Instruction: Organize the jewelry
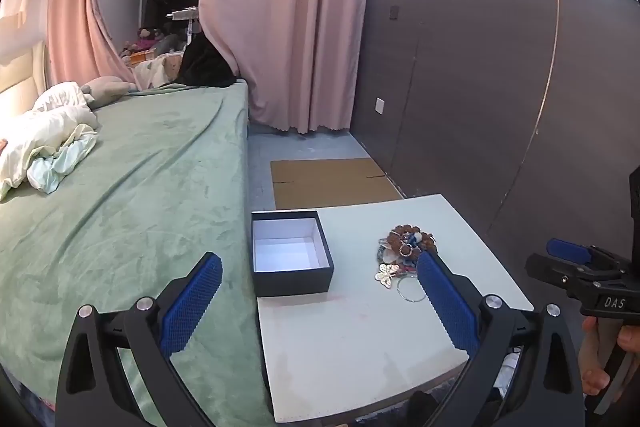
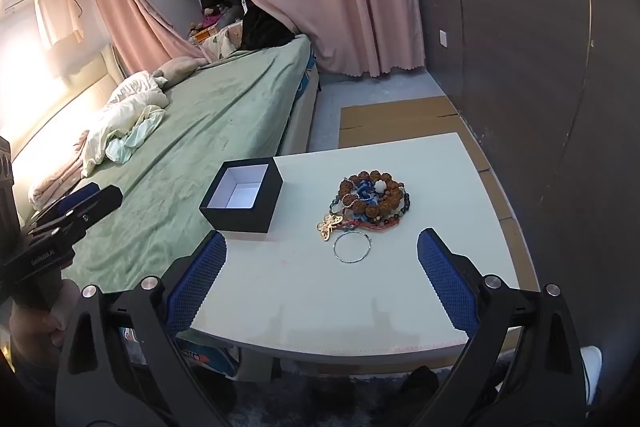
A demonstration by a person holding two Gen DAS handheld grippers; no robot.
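We hold both grippers above the near edge of the pale, white-topped surface [image 2: 360,291]. The left gripper [image 1: 320,303] has its blue-padded fingers [image 1: 192,303] spread wide apart, gripping nothing. The right gripper [image 2: 320,283] likewise has its fingers [image 2: 448,283] wide apart and empty.

The open square black cardboard box with a white lining [image 2: 242,197] sits on the surface ahead of the right gripper's left finger, near the edge next to the green-blanketed bed [image 2: 208,131]. From the left wrist view, this box [image 1: 290,251] lies ahead, between the two fingers, nearer the left one.

The heap of jewelry, brown beaded bracelets tangled with blue and white pieces [image 2: 372,197], lies on the surface ahead, between the right gripper's fingers and apart from the box. A gold butterfly-shaped ornament [image 2: 330,225] touches the heap's near side, and a thin silver hoop [image 2: 353,247] lies just beside it, nearest the fingers. In the left wrist view the heap [image 1: 406,243] sits just beyond the tip of the right finger, which hides part of it.

A flattened brown cardboard sheet [image 1: 332,183] lies on the floor beyond the surface.
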